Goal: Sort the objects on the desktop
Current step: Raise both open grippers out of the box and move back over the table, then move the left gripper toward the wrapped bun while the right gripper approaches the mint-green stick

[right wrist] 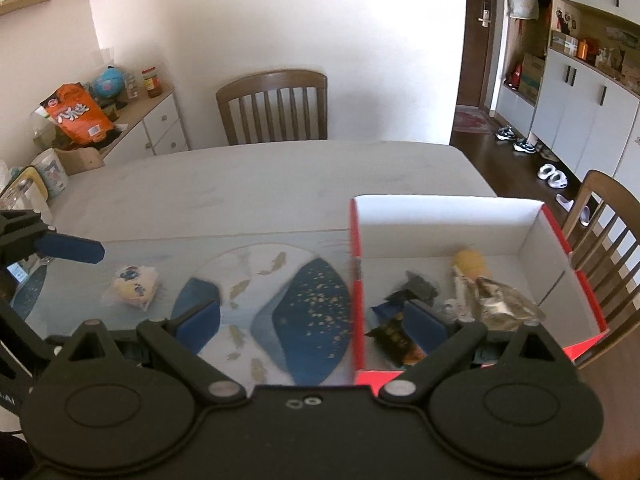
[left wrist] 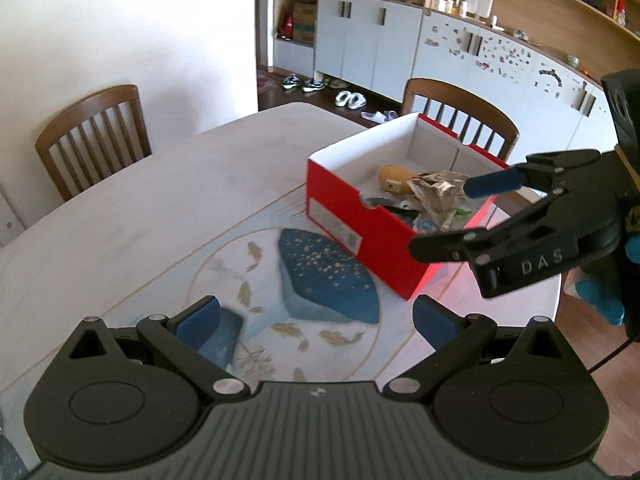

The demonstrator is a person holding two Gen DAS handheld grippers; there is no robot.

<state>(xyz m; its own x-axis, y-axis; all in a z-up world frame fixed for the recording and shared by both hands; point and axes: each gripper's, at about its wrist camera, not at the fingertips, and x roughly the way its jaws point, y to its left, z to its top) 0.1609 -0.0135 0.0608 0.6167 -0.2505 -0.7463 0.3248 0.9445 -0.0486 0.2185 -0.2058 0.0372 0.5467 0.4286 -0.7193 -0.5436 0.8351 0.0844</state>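
1 red box [right wrist: 472, 372], long axis receding

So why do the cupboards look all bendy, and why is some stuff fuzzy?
Left wrist view: the fisheye lens curves the cupboards at the edges, and the placemat looks smeared, likely motion blur. Right wrist view: the door frame bows too, the snack wrappers in the red box are soft, and the white wall is bright and washed out.

Wooden chairs [right wrist: 272, 106] by table, shoes [right wrist: 514, 139] nr cabinets [left wrist: 368, 46].
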